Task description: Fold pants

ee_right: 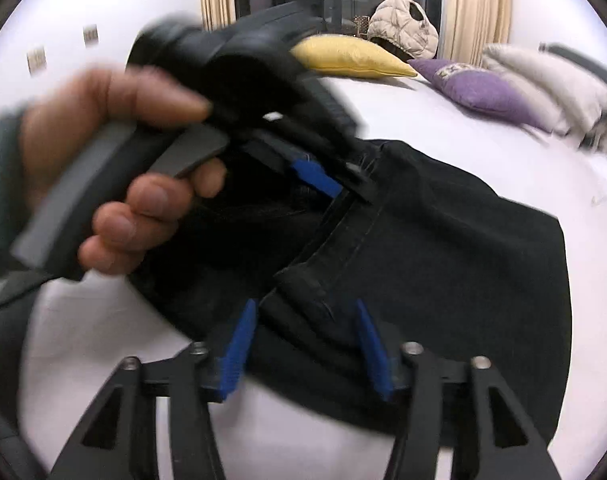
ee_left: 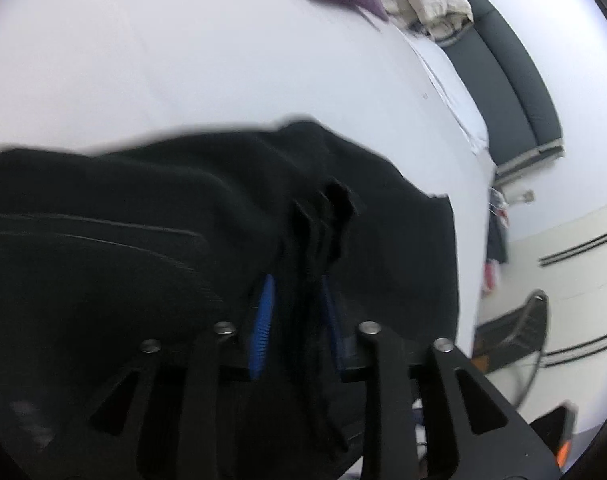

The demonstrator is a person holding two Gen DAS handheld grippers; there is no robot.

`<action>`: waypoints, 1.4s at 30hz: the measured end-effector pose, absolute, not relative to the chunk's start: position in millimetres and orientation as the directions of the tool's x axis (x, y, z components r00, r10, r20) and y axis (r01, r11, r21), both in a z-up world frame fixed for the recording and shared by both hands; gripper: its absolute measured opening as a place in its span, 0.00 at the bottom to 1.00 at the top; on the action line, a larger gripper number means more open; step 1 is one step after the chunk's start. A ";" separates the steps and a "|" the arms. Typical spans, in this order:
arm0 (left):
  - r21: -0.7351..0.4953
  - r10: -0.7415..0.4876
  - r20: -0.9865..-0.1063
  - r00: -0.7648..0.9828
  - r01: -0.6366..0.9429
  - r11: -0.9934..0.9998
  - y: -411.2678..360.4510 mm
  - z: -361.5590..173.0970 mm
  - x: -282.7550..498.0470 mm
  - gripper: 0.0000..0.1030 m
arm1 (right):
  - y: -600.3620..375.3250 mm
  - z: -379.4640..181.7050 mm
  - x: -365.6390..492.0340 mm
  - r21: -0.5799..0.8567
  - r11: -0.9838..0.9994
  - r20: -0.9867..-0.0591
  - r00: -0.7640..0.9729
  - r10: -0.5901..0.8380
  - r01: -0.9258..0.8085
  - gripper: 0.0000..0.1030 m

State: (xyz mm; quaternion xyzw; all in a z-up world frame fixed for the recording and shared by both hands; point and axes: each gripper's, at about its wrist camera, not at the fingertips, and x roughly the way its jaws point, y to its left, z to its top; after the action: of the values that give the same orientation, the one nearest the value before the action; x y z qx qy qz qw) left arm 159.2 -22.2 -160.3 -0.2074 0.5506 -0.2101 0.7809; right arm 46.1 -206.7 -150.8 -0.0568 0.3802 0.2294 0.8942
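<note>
two grippers work black pants [ee_right: 443, 240] lying on a white bed [ee_left: 183, 60], near its edge. the left gripper [ee_left: 299, 292] sits narrow around a bunched band of cloth, though blur hides whether the pads bite; the right gripper [ee_right: 305, 344] stands wide, a hem between its jaws, unpinched. judged risk: a loose left hold lets the fold slip and bunch.

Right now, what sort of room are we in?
Most likely a bedroom: the black pants lie on a white bed sheet, with a yellow pillow and a purple pillow at the far end, and curtains behind.
</note>
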 end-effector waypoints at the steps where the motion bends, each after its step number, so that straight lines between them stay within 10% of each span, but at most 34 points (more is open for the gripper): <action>1: -0.547 -0.545 -0.772 0.328 0.094 0.832 -19.3 -154.2 156.8 0.35 | -221.0 -142.1 46.3 0.112 0.889 -0.696 0.603 0.390 -0.445 0.55; 3: -0.542 -0.534 -0.749 0.392 0.101 0.834 -7.6 -133.6 147.9 0.50 | -259.8 -124.0 55.5 0.189 0.902 -0.662 0.628 0.409 -0.388 0.55; 9: -0.587 -0.659 -0.658 0.363 0.301 0.752 -65.8 -106.3 144.7 0.50 | -380.1 -115.9 150.6 0.541 0.816 -0.576 0.619 0.535 -0.203 0.55; 14: -0.543 -0.610 -0.746 0.268 0.286 0.790 -109.2 -155.6 144.8 0.50 | -406.0 -170.4 221.4 0.691 0.720 -0.581 0.549 0.601 -0.056 0.53; 17: -0.581 -0.643 -0.714 0.279 0.277 0.765 -94.2 -176.5 122.3 0.50 | -423.5 -201.7 240.4 0.702 0.711 -0.599 0.563 0.569 0.029 0.12; 19: -0.606 -0.667 -0.687 0.288 0.279 0.745 -83.7 -178.6 106.8 0.49 | -440.7 -209.2 250.2 0.741 0.666 -0.576 0.593 0.563 0.087 0.02; 29: -0.596 -0.663 -0.671 0.332 0.290 0.749 -101.8 -179.0 78.6 0.50 | -375.1 -182.9 147.2 0.787 0.598 -0.452 0.515 0.729 -0.155 0.44; 31: -0.600 -0.662 -0.672 0.332 0.280 0.749 -91.9 -181.0 72.8 0.50 | -366.5 -216.0 137.0 0.768 0.636 -0.539 0.458 0.707 -0.079 0.36; 33: -0.576 -0.648 -0.685 0.333 0.297 0.762 -90.9 -181.1 66.6 0.50 | -384.7 -234.0 120.3 0.785 0.619 -0.546 0.493 0.678 0.019 0.00; 35: -0.568 -0.640 -0.689 0.341 0.295 0.768 -88.3 -180.2 61.4 0.50 | -402.6 -232.4 108.9 0.793 0.602 -0.553 0.524 0.648 0.093 0.01; 38: -0.569 -0.634 -0.687 0.355 0.280 0.773 -81.1 -188.4 57.7 0.50 | -403.9 -211.2 85.6 0.746 0.662 -0.597 0.515 0.616 0.073 0.13; 42: -0.544 -0.613 -0.703 0.361 0.283 0.790 -78.9 -188.1 51.4 0.50 | -369.9 -179.5 95.7 0.820 0.560 -0.433 0.512 0.742 -0.118 0.41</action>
State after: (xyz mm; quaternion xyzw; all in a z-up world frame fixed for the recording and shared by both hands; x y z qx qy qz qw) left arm 51.4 -78.9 -188.1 -0.1675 0.4923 -0.2773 0.8079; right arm 95.7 -369.9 -179.5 0.3802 0.4106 0.2750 0.7818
